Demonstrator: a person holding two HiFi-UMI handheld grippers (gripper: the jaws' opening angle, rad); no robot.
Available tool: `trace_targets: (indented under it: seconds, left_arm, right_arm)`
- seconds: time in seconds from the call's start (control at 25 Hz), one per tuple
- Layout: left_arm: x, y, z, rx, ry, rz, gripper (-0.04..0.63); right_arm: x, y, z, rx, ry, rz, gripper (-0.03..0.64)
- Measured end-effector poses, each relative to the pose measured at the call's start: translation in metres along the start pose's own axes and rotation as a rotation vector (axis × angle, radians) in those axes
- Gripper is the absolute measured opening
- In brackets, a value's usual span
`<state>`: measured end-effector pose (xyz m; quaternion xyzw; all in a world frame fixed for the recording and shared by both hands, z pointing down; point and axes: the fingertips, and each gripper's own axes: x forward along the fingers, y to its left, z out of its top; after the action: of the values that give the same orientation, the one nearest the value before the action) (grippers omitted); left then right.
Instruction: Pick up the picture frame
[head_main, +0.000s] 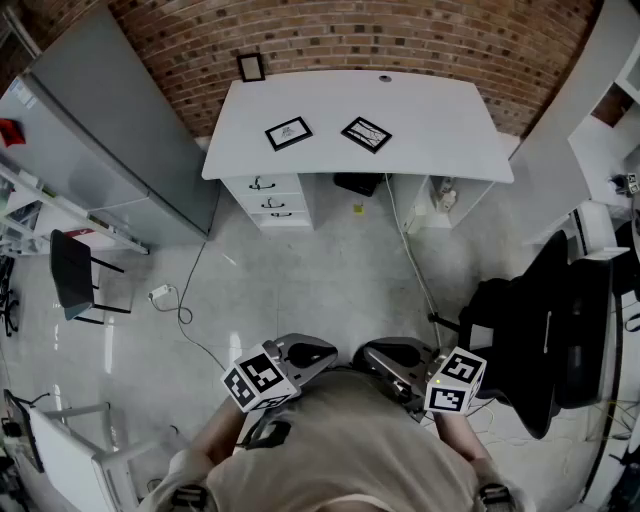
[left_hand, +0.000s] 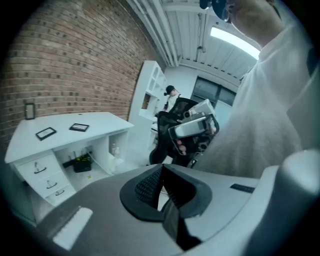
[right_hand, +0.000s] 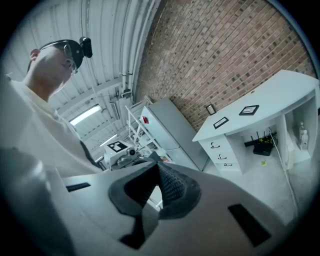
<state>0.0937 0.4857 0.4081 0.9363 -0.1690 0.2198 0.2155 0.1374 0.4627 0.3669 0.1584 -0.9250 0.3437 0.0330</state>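
Close to me, the left gripper (head_main: 305, 353) and right gripper (head_main: 390, 353) have fingers clenched on nothing.
Far off, 1 picture frame (head_main: 288, 133) lies flat on the desk (head_main: 440, 120); I should walk up, open wide, and grab 1 edge.

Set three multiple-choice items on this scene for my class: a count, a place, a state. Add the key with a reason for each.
1. How many handled drawers does the white desk show? A one; B three; C five.
2. Where do the two flat black rectangular picture frames lie? A in a drawer; B on the floor; C on the desk top.
3. How do the left gripper and right gripper stand? A both shut, empty; B both open; C left shut on a frame.
Key: 1 B, three handles stacked under the desk's left end. 2 C, both lie on its top. 3 A, each gripper view shows jaws together, nothing between.
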Motion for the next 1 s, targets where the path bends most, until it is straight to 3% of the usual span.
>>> trace_targets:
  seconds: [0.16, 0.28, 0.44, 0.68, 1.0]
  left_arm:
    - [-0.077, 0.054, -0.018, 0.0, -0.111, 0.199, 0.003]
    - [-0.13, 0.079, -0.036, -0.032, -0.195, 0.272, 0.005]
    - [-0.168, 0.088, -0.063, -0.08, -0.239, 0.262, 0.005]
    - [-0.192, 0.092, -0.077, -0.077, -0.258, 0.233, 0.004]
    - [-0.189, 0.092, -0.075, -0.081, -0.258, 0.237, 0.005]
  right_arm:
    - [0.072, 0.019, 0.003, -0.03, -0.069, -0.084, 0.005]
    - [0.122, 0.042, -0.006, -0.09, -0.055, -0.14, 0.005]
    - [0.16, 0.063, -0.024, -0.094, 0.001, -0.193, 0.005]
    - [0.19, 0.076, -0.032, -0.093, 0.037, -0.216, 0.006]
    - [0.188, 0.071, -0.03, -0.119, 0.049, -0.257, 0.006]
